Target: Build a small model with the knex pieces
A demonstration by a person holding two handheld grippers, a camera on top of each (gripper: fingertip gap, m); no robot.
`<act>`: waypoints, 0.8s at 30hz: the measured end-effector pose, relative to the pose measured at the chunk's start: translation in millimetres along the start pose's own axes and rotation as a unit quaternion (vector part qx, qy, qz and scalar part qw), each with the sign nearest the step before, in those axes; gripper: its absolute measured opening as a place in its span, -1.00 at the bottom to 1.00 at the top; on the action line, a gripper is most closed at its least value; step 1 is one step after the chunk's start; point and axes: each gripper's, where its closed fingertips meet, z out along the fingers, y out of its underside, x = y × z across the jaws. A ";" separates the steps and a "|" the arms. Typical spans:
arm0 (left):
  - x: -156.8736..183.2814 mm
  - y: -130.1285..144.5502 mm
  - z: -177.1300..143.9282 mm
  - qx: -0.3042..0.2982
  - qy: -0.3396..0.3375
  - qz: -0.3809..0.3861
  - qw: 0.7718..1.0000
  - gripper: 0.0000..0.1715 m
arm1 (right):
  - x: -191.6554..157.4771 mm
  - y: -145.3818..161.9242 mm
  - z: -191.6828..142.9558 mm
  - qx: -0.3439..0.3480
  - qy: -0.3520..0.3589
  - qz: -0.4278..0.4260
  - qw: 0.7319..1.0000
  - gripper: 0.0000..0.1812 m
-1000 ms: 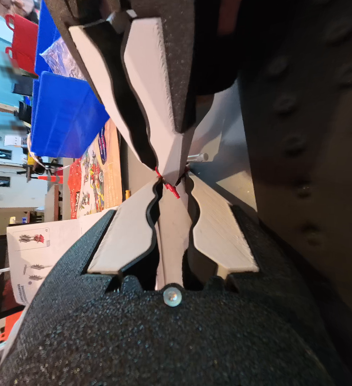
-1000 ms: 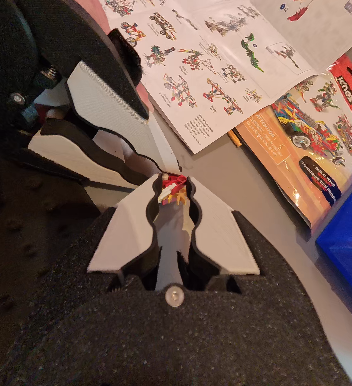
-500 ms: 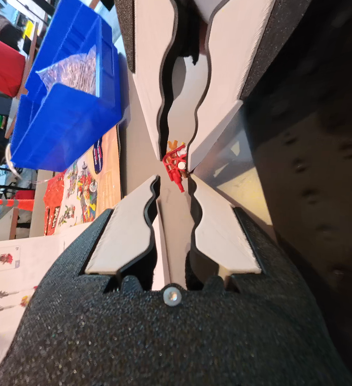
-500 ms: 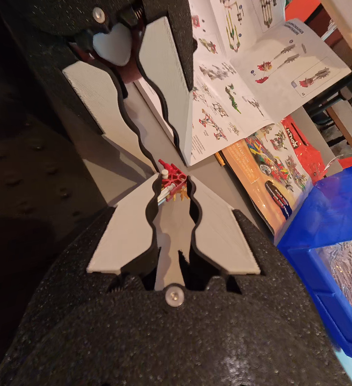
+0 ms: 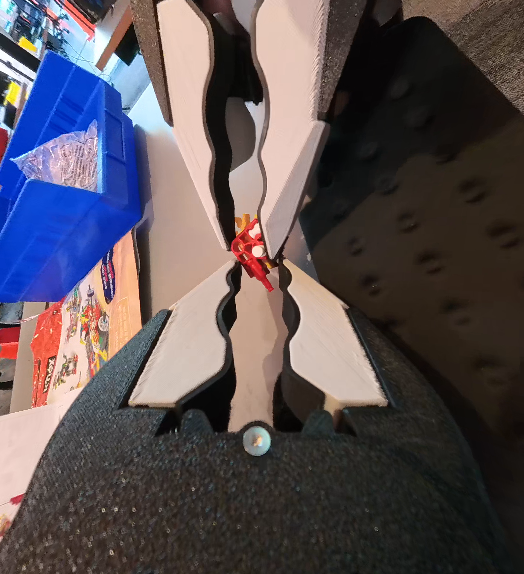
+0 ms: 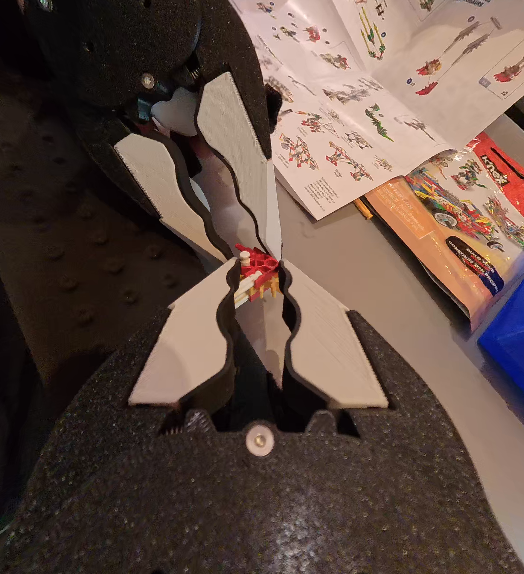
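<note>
My right gripper (image 6: 258, 263) is shut on a small toy assembly: a red connector (image 6: 259, 264), a yellow connector (image 6: 265, 289) and white rods (image 6: 245, 292). My left gripper (image 5: 259, 262) faces it tip to tip, jaws a narrow gap apart. A red stub (image 5: 260, 278) of the assembly pokes between the left tips, with a little space showing on both sides. In the left wrist view the right gripper (image 5: 250, 248) comes down from the top, pinching the red connector (image 5: 246, 247). In the right wrist view the left gripper (image 6: 251, 254) comes in from the upper left.
A blue bin (image 5: 52, 217) holding a clear plastic bag (image 5: 65, 161) stands on the grey table (image 6: 363, 279). A colourful toy packet (image 6: 459, 223) and an unfolded instruction sheet (image 6: 378, 93) lie beside it. A dark dimpled mat (image 5: 441, 248) lies on the other side. Left and right tips are no more than a few centimetres apart. From either gripper's tips it is about 25 cm to the colourful toy packet (image 6: 459, 223). My left wrist view (image 5: 97, 318) looks at it from another angle.
One second ago the right gripper's fingers lay slanted across my left tips. Both grippers have turned and now meet straight on, tip to tip. The assembly stays in the right gripper.
</note>
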 end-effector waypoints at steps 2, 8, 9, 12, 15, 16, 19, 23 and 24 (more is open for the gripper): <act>0.8 0.5 1.7 -0.002 0.000 0.002 1.000 -0.77 | 0.2 1.8 -0.5 -0.008 -0.002 -0.003 1.000 -0.73; 1.7 0.5 4.8 -0.001 0.007 -0.006 1.000 -0.78 | 1.5 7.4 -6.6 -0.020 -0.017 0.015 1.000 -0.59; 2.3 0.7 5.4 -0.002 0.009 -0.008 1.000 -0.78 | 1.5 8.4 -6.6 -0.023 -0.016 0.015 0.999 -0.60; 4.3 0.2 5.6 -0.001 0.017 -0.007 1.000 -0.77 | 0.3 9.4 -5.5 -0.030 -0.014 0.017 0.999 -0.67; 6.1 1.0 4.0 0.002 0.035 -0.026 0.999 -0.75 | -2.0 9.3 -3.4 -0.035 -0.012 0.005 0.999 -0.74; 4.9 1.6 2.3 0.003 0.035 -0.026 0.999 -0.74 | -1.8 10.2 -2.7 -0.038 -0.010 0.003 0.999 -0.75; 3.4 1.3 -2.6 0.009 0.048 -0.048 0.998 -0.73 | -3.2 10.8 -1.8 -0.042 -0.016 -0.002 0.999 -0.79; 4.7 0.9 -3.3 0.015 0.062 -0.052 0.997 -0.73 | -3.9 12.1 -0.9 -0.046 -0.021 -0.001 0.999 -0.79; 4.9 -1.8 -4.2 0.022 0.068 -0.058 0.996 -0.74 | -4.1 12.2 -0.7 -0.046 -0.021 -0.003 0.999 -0.79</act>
